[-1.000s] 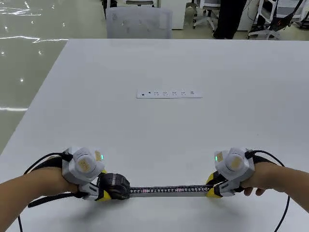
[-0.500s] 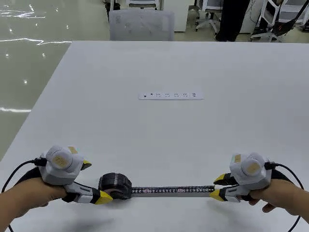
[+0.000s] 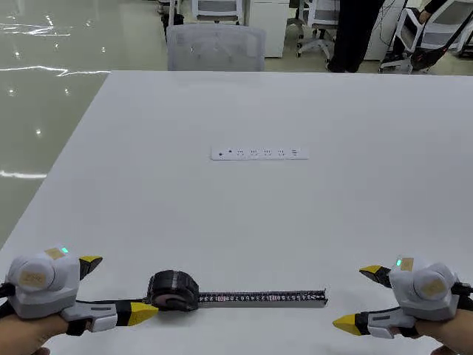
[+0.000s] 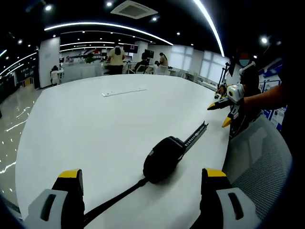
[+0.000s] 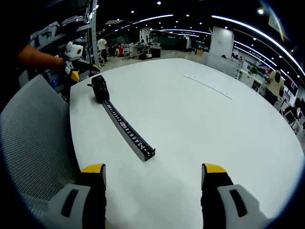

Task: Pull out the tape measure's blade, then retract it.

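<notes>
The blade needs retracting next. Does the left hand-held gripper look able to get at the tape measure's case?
Probably yes: the left hand-held gripper is open and the case lies close ahead of its jaws, with nothing standing between them.

Head view overlooks table (image 3: 295,214); both gripper views face inward, sharing tape measure (image 4: 164,158).

Blade (image 3: 262,298): printed scale, tick marks and row of small digits along its length, seen in head view and right gripper view (image 5: 126,130); single digits too small and blurred to read with certainty. Case (image 3: 174,290): any print illegible. Power strip (image 3: 259,154) on table (image 3: 355,222): small dark marks, illegible. No brand or sign readable.
</notes>
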Tool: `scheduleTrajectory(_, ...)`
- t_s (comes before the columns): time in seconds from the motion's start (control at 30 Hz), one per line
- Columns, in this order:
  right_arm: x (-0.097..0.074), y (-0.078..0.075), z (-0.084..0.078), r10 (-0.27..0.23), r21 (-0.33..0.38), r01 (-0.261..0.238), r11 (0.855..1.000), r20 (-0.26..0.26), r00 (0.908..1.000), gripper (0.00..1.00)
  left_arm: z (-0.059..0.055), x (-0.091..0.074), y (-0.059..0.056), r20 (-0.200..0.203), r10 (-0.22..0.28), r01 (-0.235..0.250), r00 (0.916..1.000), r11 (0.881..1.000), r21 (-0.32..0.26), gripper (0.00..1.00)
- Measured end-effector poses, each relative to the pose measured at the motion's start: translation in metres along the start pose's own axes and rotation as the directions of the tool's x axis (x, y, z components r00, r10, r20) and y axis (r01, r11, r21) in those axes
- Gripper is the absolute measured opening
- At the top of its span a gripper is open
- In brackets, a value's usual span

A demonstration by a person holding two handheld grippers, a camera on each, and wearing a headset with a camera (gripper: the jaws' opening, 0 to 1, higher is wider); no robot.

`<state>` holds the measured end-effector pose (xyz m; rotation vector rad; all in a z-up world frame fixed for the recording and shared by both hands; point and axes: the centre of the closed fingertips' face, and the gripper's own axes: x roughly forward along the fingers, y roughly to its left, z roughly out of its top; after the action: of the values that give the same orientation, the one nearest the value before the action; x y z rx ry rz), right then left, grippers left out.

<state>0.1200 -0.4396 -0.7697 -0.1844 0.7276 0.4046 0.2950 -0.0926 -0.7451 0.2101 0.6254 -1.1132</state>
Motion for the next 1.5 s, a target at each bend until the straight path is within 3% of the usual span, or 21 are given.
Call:
scheduleTrajectory(0.1, -0.011, 0.0, -0.006, -0.037, 0.001, 0.037, 0.999, 0.005, 0.9993, 0.93, -0.004, -0.007, -0.004, 0.018, 0.0, 0.0, 0.9998, 1.0, -0.01, 1.0)
scheduleTrajectory(0.2, -0.021, 0.001, -0.01, -0.063, 0.017, 0.063, 0.998, 0.012, 0.998, 0.99, -0.004, -0.013, -0.005, 0.026, 0.014, -0.015, 0.9996, 0.999, 0.044, 1.0)
scheduleTrajectory(0.27, -0.026, 0.005, -0.011, -0.047, 0.02, 0.047, 0.999, 0.033, 0.9983, 0.99, -0.003, -0.018, -0.003, 0.021, 0.037, -0.038, 0.9991, 0.997, 0.07, 1.0)
scheduleTrajectory(0.33, -0.028, 0.006, -0.016, -0.047, 0.02, 0.047, 0.999, 0.021, 0.9987, 1.0, 0.001, -0.021, -0.005, 0.046, 0.027, -0.029, 0.9986, 0.999, 0.033, 1.0)
scheduleTrajectory(0.43, -0.036, 0.003, -0.017, -0.076, 0.005, 0.076, 0.997, 0.022, 0.9968, 1.0, 0.002, -0.025, -0.007, 0.045, 0.029, -0.03, 0.9986, 0.999, 0.037, 1.0)
scheduleTrajectory(0.57, -0.042, 0.007, -0.015, -0.073, 0.027, 0.072, 0.997, 0.039, 0.9965, 1.0, 0.004, -0.027, -0.008, 0.056, 0.026, -0.027, 0.9981, 0.999, 0.018, 1.0)
scheduleTrajectory(0.63, -0.043, 0.008, -0.015, -0.071, 0.028, 0.07, 0.997, 0.041, 0.9966, 1.0, 0.013, -0.03, -0.012, 0.097, 0.013, -0.012, 0.9952, 1.0, -0.009, 1.0)
scheduleTrajectory(0.7, -0.046, 0.009, -0.014, -0.073, 0.042, 0.071, 0.997, 0.052, 0.9959, 1.0, 0.015, -0.032, -0.013, 0.105, 0.02, -0.021, 0.9943, 1.0, 0.008, 1.0)
scheduleTrajectory(0.87, -0.052, 0.007, -0.017, -0.074, 0.069, 0.07, 0.995, 0.06, 0.9954, 1.0, 0.01, -0.033, -0.012, 0.089, 0.023, -0.025, 0.9958, 0.999, 0.02, 1.0)
scheduleTrajectory(1.1, -0.058, 0.005, -0.017, -0.085, 0.033, 0.083, 0.996, 0.056, 0.9948, 1.0, -0.003, -0.034, -0.011, 0.065, 0.026, -0.027, 0.9975, 1.0, 0.013, 1.0)
scheduleTrajectory(1.23, -0.059, 0.007, -0.017, -0.082, 0.029, 0.08, 0.996, 0.065, 0.9945, 1.0, -0.004, -0.035, -0.014, 0.088, 0.025, -0.027, 0.9958, 0.999, 0.018, 1.0)
scheduleTrajectory(1.5, -0.06, 0.007, -0.025, -0.078, 0.027, 0.077, 0.997, 0.067, 0.9947, 1.0, -0.008, -0.035, -0.012, 0.063, 0.033, -0.034, 0.9975, 0.999, 0.026, 1.0)
